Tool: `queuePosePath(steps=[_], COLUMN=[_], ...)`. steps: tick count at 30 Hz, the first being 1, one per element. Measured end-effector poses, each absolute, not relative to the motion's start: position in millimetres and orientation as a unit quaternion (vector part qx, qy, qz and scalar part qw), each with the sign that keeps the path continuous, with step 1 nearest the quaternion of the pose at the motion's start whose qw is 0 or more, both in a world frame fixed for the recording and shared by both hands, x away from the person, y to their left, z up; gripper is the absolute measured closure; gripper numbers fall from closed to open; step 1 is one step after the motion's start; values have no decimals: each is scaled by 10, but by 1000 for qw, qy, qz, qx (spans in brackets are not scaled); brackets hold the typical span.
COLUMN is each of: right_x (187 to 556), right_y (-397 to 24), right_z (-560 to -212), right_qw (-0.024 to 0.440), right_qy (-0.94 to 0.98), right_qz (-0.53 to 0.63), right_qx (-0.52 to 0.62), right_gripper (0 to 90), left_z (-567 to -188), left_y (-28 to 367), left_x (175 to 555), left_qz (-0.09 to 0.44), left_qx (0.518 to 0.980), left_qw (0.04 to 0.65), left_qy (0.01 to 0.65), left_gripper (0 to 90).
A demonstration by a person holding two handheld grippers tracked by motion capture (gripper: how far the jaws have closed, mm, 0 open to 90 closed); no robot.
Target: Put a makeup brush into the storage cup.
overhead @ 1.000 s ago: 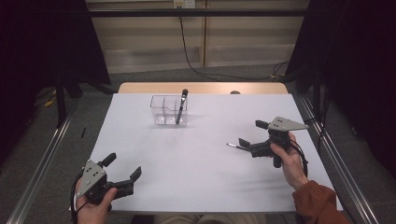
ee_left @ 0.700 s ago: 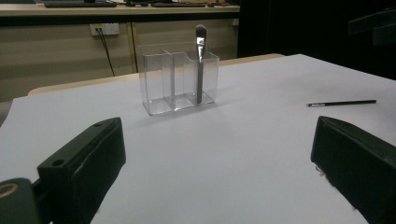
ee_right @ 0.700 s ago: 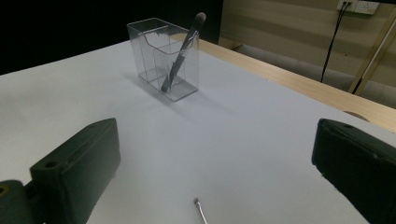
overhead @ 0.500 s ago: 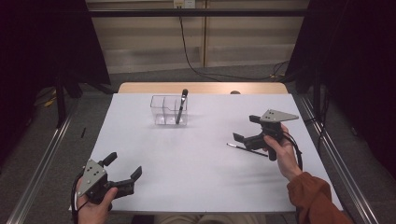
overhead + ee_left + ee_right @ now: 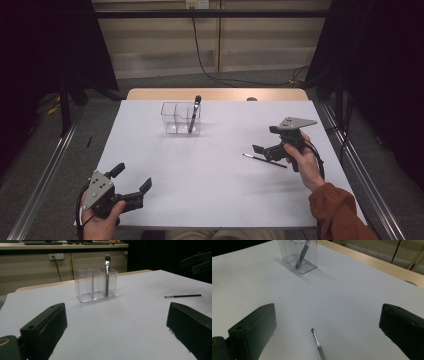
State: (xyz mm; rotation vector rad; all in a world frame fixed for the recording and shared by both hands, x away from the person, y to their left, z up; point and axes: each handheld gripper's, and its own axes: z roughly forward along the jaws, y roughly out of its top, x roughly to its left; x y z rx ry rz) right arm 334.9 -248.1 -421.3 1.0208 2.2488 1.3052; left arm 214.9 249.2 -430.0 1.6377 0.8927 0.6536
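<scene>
White table (image 5: pixel 210 165), clear organizer (image 5: pixel 181 119) at the far side. Right gripper (image 5: pixel 266 145), jaws wide apart, hovers over a thin brush (image 5: pixel 265 160); left gripper (image 5: pixel 131 184) sits open near-left.

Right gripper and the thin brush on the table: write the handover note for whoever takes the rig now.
Right gripper: open, jaws wide, over the thin brush, which lies flat on the white table between them in the right gripper view; not gripped.
Left gripper: open, holding nothing, at the near left corner of the table.
Clear organizer: upright at the far middle, with a larger brush standing in its right compartment.
Done: one brush is in the organizer.
Left: probably close on the thin brush, lift it and stand it in the organizer.
</scene>
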Motion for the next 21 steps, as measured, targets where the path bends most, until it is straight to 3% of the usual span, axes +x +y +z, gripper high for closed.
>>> queuePosePath(steps=[8, 21], right_x=[3416, 3524], right_y=[-2483, -2460], right_z=[-4168, -4189], right_qw=[153, 83], right_qy=[811, 847], right_qz=[435, 384], right_qx=[360, 359], right_gripper=[11, 18], left_z=[-4300, -4304], left_y=[2495, 2484], left_x=[2154, 2160], left_qz=[275, 273], left_qx=[692, 694], left_qw=[551, 550], left_qy=[376, 375], left_gripper=[32, 32])
